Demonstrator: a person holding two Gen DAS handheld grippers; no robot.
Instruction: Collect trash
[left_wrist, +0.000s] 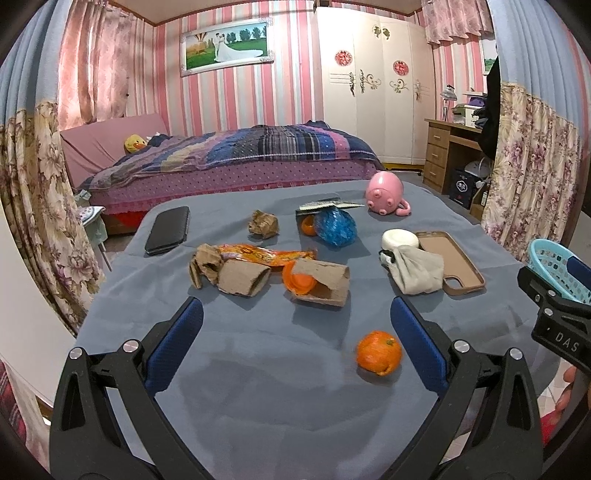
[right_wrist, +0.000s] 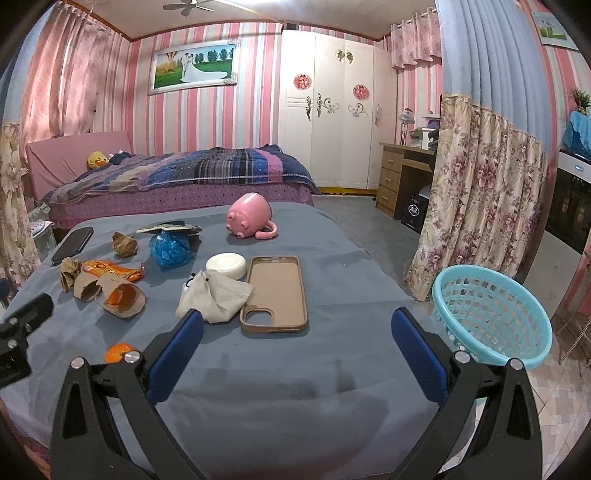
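Trash lies on the blue-grey table cloth (left_wrist: 277, 369): two cardboard tubes (left_wrist: 243, 280) (left_wrist: 325, 284), an orange snack wrapper (left_wrist: 266, 254), a crumpled brown paper ball (left_wrist: 263, 224), a blue plastic wad (left_wrist: 336, 227), a crumpled grey tissue (left_wrist: 417, 269) and an orange peel (left_wrist: 378, 352). My left gripper (left_wrist: 295, 314) is open and empty, just short of the tubes; the peel lies between its fingers. My right gripper (right_wrist: 297, 325) is open and empty, near the tissue (right_wrist: 214, 295). A light blue basket (right_wrist: 491, 314) stands off the table's right edge.
A black phone (left_wrist: 168, 229), a brown phone case (right_wrist: 275, 293), a white round soap (right_wrist: 226, 264) and a tipped pink mug (right_wrist: 249, 218) also lie on the table. A bed, wardrobe and desk stand behind. Floral curtains hang at both sides.
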